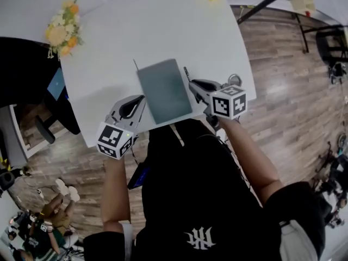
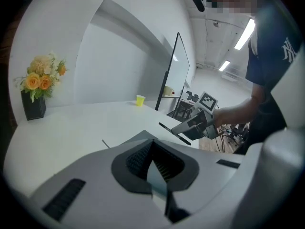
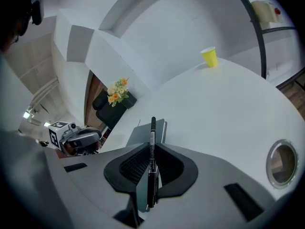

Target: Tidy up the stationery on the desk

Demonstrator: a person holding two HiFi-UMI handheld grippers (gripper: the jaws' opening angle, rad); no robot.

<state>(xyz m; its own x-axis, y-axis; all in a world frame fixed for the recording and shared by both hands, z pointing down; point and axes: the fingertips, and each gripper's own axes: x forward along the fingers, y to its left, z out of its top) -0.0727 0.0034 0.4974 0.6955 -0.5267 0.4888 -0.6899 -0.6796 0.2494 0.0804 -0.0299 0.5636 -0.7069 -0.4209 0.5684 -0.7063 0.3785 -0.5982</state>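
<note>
Pen [image 3: 152, 142]: upright between the closed jaws of the right gripper [image 3: 152, 159], tip projecting forward over the near right edge of the notebook [image 1: 164, 90]. Notebook: grey, shut, flat on the near middle of the white desk [image 1: 163, 26]. Left gripper [image 2: 153, 160]: jaws together, nothing visible between them, tips just beside the notebook's left edge. Far desk edge: yellow cup [image 3: 209, 57]; left corner: flowers [image 1: 62, 29]
</note>
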